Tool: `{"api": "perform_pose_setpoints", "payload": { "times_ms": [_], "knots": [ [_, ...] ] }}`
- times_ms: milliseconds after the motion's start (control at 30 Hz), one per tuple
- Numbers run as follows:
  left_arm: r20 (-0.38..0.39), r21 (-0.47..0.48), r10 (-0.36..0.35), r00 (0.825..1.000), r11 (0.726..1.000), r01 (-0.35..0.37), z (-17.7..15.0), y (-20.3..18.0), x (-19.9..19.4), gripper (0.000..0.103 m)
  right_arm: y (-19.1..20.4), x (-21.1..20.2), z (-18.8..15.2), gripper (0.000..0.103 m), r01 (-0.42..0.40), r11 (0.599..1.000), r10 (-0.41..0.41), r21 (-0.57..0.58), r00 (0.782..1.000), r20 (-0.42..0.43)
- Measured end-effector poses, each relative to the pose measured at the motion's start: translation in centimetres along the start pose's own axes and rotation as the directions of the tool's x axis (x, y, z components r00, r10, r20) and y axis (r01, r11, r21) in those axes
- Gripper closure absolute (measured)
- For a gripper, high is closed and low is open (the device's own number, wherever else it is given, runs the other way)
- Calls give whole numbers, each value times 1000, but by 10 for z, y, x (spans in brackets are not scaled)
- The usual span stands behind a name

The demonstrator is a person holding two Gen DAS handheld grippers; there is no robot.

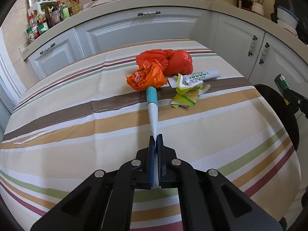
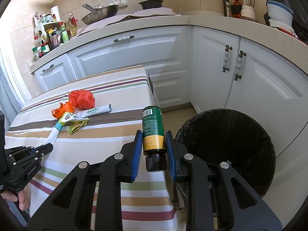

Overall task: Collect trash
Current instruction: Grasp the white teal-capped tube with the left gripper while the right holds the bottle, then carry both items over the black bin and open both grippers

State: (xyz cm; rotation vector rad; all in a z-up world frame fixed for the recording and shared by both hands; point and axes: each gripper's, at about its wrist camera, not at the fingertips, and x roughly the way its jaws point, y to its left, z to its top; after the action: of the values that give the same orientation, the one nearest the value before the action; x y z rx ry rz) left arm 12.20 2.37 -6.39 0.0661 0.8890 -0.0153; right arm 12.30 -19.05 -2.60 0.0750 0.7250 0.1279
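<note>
My left gripper is shut on the flat end of a white and teal tube, which lies along the striped tablecloth; it also shows in the right wrist view. My right gripper is shut on a green bottle with a black cap, held beside the table edge, left of the black-lined trash bin. On the table lie red and orange plastic bags, a white tube and a crumpled yellow-green wrapper.
White kitchen cabinets and a counter with a wok, a pot and spice bottles stand behind the table. The bin stands on the floor to the right of the table.
</note>
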Motion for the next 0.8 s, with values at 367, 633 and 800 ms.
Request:
{"api": "perform_pose_setpoints", "payload": {
  "times_ms": [367, 633, 800],
  "knots": [
    [68, -7, -44, 997, 999, 45, 0, -1, -30, 101, -3, -18, 1, 79, 22, 1000, -22, 1, 999, 37],
    [144, 46, -139, 980, 990, 133, 17, -36, -48, 101, -26, -37, 3, 79, 99, 994, -102, 39, 991, 81],
    [191, 113, -216, 958, 974, 197, 32, -72, -55, 101, -46, -47, 3, 79, 167, 984, -173, 68, 980, 103]
  ]
}}
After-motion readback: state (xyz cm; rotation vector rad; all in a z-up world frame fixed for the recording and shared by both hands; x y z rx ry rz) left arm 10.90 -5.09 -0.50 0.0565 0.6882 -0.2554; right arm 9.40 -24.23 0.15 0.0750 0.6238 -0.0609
